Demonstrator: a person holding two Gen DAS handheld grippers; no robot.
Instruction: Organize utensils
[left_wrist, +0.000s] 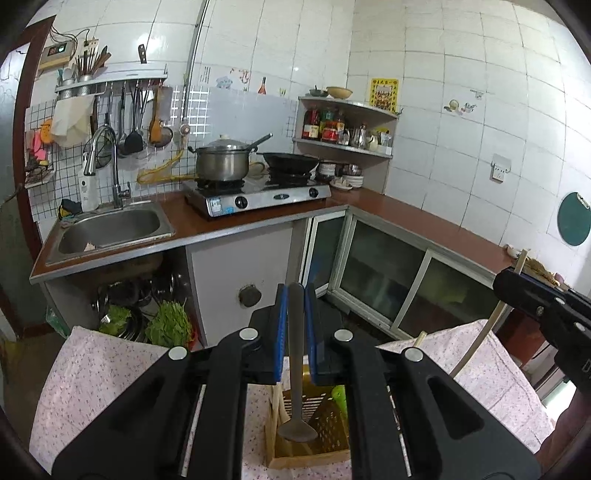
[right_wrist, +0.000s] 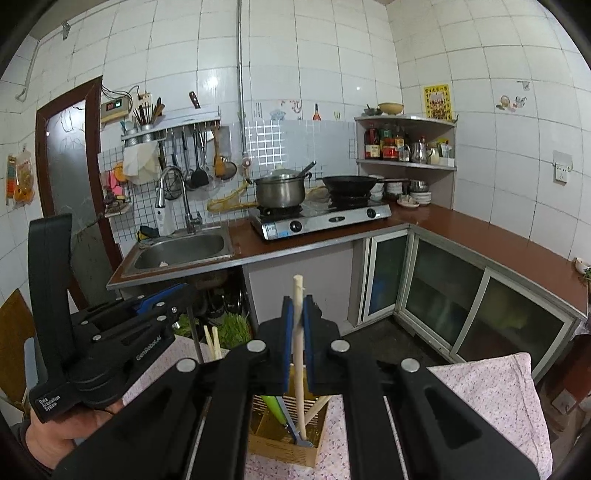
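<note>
Left gripper (left_wrist: 295, 317) clamped on grey metal spoon (left_wrist: 295, 369), bowl hanging over the wooden slatted utensil holder (left_wrist: 306, 456). Right gripper (right_wrist: 298, 325) clamped on cream chopstick (right_wrist: 300, 332), tip inside the holder.

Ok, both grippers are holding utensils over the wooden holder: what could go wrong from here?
1. The left gripper clamps the metal spoon by its thin handle; it may swing or slip and miss the wooden utensil holder.
2. The right gripper lowers a pale chopstick into a compartment that looks crowded; it could jam against the green-handled utensil.
3. The two grippers are close and might collide.
</note>
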